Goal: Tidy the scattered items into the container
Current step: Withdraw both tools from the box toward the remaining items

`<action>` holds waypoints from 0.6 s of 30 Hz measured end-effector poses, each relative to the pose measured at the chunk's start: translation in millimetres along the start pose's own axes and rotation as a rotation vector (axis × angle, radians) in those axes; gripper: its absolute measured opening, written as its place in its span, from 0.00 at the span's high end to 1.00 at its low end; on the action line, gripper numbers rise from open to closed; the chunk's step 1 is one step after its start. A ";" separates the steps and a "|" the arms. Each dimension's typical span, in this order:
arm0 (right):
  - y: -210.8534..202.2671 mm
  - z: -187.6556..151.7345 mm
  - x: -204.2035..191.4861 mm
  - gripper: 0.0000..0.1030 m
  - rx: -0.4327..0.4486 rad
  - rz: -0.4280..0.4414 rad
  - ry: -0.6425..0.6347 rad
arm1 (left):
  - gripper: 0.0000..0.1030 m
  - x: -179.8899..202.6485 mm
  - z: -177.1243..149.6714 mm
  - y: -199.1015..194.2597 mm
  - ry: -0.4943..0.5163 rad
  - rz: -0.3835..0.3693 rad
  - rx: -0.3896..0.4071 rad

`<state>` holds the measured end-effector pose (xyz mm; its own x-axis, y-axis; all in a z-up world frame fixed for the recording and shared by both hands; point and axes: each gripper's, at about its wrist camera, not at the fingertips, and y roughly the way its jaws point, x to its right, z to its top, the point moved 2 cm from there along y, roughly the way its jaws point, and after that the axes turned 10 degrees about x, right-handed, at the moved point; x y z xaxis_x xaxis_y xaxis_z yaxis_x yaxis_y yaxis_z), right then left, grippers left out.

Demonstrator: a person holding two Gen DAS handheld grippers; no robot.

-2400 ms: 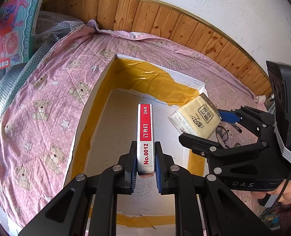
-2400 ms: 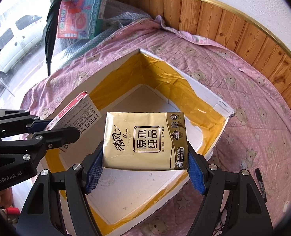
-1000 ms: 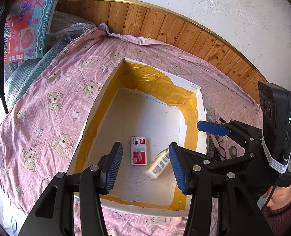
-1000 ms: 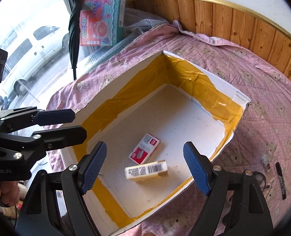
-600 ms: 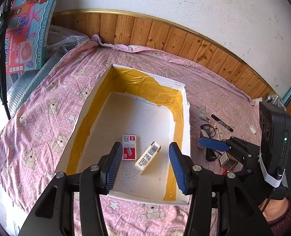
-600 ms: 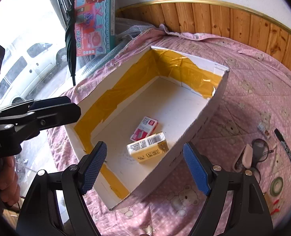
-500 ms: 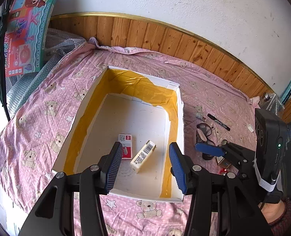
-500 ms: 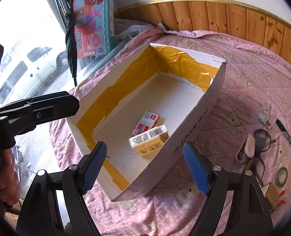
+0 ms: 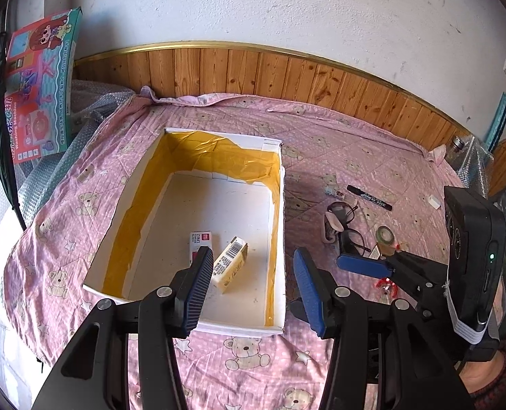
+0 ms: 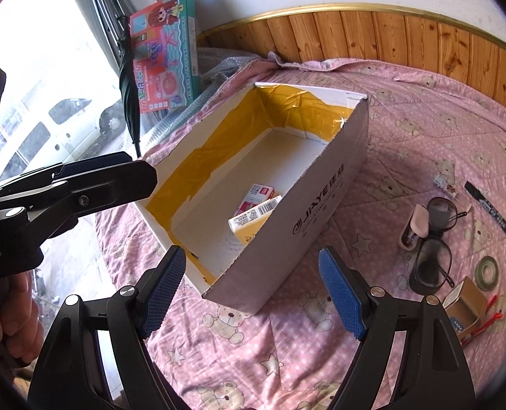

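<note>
Both our left gripper and right gripper, now wide open and empty, have pulled back from the white yellow-taped cardboard box, leaving the red-and-white staple box and yellow tissue pack inside near its front edge, with black glasses and a black marker pen still loose on the pink quilt.

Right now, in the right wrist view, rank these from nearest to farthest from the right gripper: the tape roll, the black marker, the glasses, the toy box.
From the right gripper:
1. Glasses, on the quilt just right of it.
2. Tape roll, further right, beyond the glasses.
3. Black marker, right and farther back.
4. Toy box, far back left by the window.

The box is open-topped with much bare floor; glasses and marker clutter the quilt beside it.
</note>
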<state>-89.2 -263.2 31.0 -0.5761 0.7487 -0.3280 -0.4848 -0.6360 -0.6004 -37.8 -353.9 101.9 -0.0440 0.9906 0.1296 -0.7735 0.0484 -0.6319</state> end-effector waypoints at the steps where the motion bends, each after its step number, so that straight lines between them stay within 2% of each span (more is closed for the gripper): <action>1: -3.4 -1.4 1.8 0.20 0.004 0.001 0.007 | 0.51 3.2 0.3 -1.1 0.003 -0.005 0.001; 11: -34.3 -15.9 22.5 0.20 0.053 -0.013 0.077 | 0.50 36.1 -3.8 -10.0 0.056 -0.016 0.015; 18: -46.2 -33.3 40.6 0.20 0.066 -0.038 0.138 | 0.50 57.5 -11.4 -5.8 0.065 -0.057 -0.001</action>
<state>-68.3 -197.2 21.0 -0.4632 0.7879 -0.4057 -0.5495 -0.6145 -0.5661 -28.7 -295.8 104.3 0.0411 0.9925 0.1154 -0.7728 0.1048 -0.6259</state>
